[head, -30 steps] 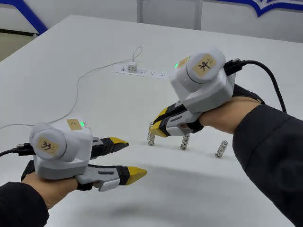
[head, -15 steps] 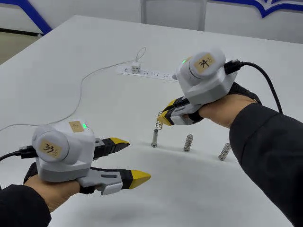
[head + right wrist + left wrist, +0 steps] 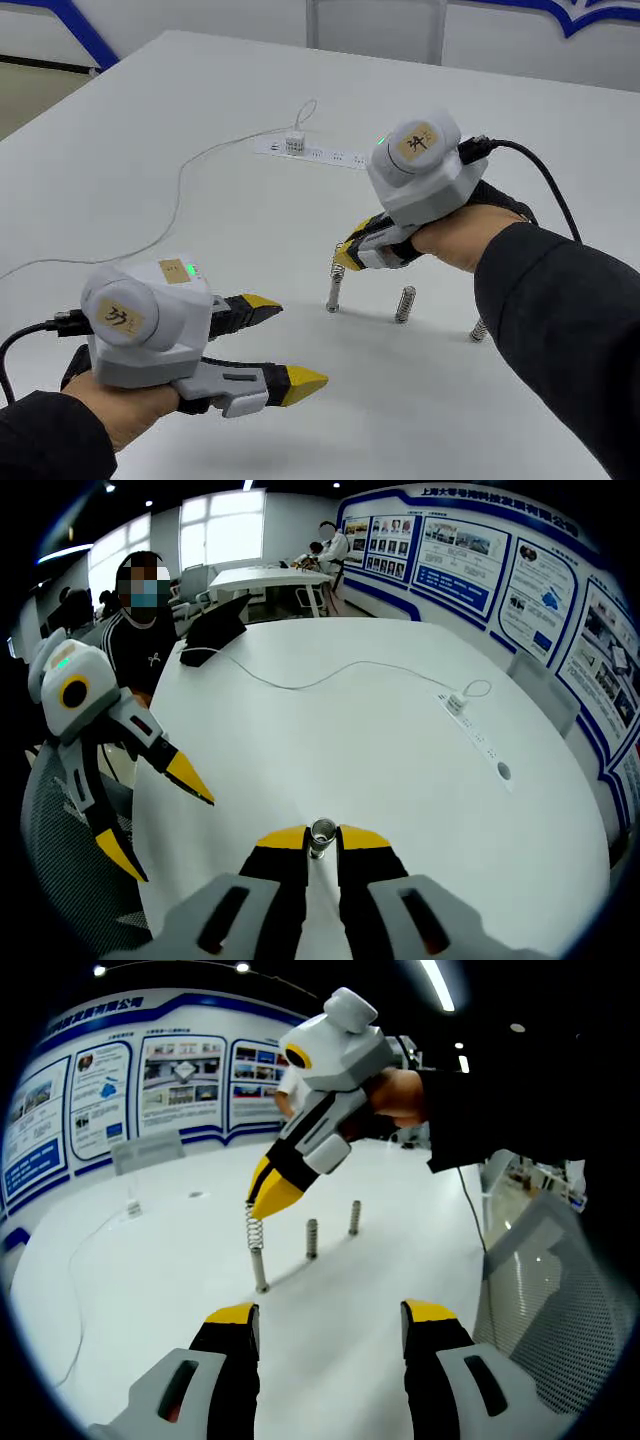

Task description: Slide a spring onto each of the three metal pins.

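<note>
Low at the left of the head view, the left gripper [image 3: 288, 342] hangs just above the white surface [image 3: 150, 130]. Its jaws are spread wide with nothing between them. Its two yellow tips point toward the middle of the surface, well short of the pins.

Behind it a thin cable [image 3: 177, 200] curves across the surface to a power strip [image 3: 320, 154] lying flat near the far side.

Further right, the right gripper [image 3: 345, 258] tilts down from above. Its jaws are closed on the top of a spring [image 3: 337, 270]. The spring hangs upright, and its lower coils sit over the top of the leftmost pin [image 3: 331, 297]. The lower part of that pin is bare down to the surface. In the left gripper view the spring [image 3: 254, 1228] covers only the upper part of the pin [image 3: 261, 1272]. In the right gripper view the spring [image 3: 321, 833] shows end-on as a small ring pinched between the two yellow tips.

Just right of this pin stands the middle spring [image 3: 405, 303], upright and apart from both grippers. Right again, the third spring [image 3: 479, 329] stands on the surface, partly hidden behind the dark sleeve [image 3: 560, 330]. The three stand in a short row.
</note>
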The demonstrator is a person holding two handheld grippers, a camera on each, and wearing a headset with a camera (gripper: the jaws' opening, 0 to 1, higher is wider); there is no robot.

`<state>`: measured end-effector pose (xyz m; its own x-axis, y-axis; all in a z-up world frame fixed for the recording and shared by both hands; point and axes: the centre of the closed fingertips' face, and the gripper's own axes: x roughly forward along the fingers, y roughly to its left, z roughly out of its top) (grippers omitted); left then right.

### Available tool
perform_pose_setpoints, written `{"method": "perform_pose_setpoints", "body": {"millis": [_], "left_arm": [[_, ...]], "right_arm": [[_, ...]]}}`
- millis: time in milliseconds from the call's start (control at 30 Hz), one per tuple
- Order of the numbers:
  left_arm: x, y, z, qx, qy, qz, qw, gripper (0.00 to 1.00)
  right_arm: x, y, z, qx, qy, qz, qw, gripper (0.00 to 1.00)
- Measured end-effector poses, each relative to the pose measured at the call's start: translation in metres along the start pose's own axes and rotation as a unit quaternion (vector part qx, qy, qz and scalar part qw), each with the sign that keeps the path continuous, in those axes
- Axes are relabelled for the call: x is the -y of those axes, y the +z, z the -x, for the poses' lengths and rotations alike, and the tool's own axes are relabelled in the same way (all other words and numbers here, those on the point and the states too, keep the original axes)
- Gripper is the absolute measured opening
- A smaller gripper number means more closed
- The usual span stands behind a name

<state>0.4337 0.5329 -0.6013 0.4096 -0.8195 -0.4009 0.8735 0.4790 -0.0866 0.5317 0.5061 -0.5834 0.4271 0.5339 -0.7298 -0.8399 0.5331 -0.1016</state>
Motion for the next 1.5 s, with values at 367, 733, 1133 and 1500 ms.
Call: {"method": "perform_pose_setpoints", "body": {"millis": [367,733,1133,1500], "left_arm": [[0.000,-0.001,0.000,0.000,-0.001,0.001,1.0000,0.58],[0.000,-0.001,0.000,0.000,0.000,0.002,1.0000,0.58],[-0.002,-0.001,0.000,0.001,0.002,0.004,1.0000,0.57],[-0.003,-0.001,0.000,0.001,0.003,0.005,1.0000,0.57]], "right_arm": [[0.000,-0.008,-0.010,-0.007,0.002,-0.007,0.9999,0.12],[0.000,-0.022,-0.027,-0.018,0.000,-0.017,0.9997,0.12],[0.002,-0.037,-0.043,-0.032,-0.005,-0.025,0.9992,0.12],[0.003,-0.041,-0.046,-0.033,-0.006,-0.022,0.9992,0.12]]}}
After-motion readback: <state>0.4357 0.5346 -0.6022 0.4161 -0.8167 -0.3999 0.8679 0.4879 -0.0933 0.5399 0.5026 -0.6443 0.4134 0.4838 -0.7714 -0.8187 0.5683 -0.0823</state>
